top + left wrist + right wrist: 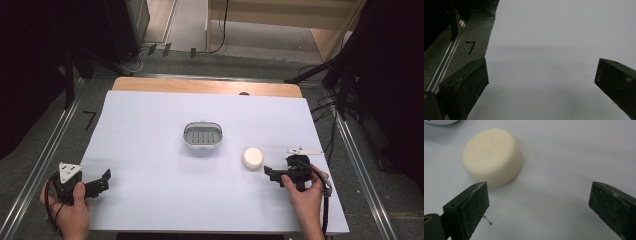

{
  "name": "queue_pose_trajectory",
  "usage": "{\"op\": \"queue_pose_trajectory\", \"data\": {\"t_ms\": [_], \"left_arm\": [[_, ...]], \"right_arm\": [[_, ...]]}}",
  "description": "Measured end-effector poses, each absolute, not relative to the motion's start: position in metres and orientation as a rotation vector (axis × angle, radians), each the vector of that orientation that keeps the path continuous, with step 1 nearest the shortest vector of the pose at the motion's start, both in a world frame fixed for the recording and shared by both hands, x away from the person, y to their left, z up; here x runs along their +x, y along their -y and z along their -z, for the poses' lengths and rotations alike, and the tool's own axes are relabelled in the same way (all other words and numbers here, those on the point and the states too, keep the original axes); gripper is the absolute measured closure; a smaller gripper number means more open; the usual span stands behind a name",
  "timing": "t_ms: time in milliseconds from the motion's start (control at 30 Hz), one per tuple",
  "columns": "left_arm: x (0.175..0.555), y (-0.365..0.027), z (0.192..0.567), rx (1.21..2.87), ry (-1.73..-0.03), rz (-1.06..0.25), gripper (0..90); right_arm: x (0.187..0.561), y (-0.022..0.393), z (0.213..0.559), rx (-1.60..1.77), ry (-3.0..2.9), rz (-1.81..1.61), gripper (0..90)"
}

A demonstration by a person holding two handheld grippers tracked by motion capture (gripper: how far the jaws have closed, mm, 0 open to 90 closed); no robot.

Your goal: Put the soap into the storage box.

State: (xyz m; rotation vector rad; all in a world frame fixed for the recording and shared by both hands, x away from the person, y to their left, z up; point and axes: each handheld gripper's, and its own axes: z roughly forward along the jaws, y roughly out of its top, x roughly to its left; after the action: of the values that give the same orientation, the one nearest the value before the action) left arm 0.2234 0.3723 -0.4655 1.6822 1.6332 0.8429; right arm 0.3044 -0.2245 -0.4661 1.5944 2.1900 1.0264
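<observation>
Two black jaws of the right gripper (537, 202) stood wide apart, empty; the cream round foam puck (492, 156) lay at their 11 o'clock, untouched. The left gripper (541, 82) gaped likewise, level above the white table sheet (150, 130).

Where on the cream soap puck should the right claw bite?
Grip the soap puck across its curved side wall, coming in level from the near right where the right claw already stands open. It lies flat, apart from the grey dish.
</observation>
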Motion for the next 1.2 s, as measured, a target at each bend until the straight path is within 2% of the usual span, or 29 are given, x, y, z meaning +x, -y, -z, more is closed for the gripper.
{"op": "queue_pose_trajectory", "data": {"t_ms": [800,1100,1200], "left_arm": [[0.223,-0.373,0.465,1.682,-1.635,-0.839,0.0],[0.224,-0.372,0.465,1.687,-1.635,-0.840,0.0],[0.224,-0.372,0.465,1.688,-1.636,-0.839,0.0]], "right_arm": [[0.320,0.176,0.464,1.565,-2.258,-0.995,3.1],[0.323,0.166,0.468,1.572,-2.241,-0.996,7.8],[0.324,0.163,0.469,1.574,-2.228,-0.980,12.5]]}}
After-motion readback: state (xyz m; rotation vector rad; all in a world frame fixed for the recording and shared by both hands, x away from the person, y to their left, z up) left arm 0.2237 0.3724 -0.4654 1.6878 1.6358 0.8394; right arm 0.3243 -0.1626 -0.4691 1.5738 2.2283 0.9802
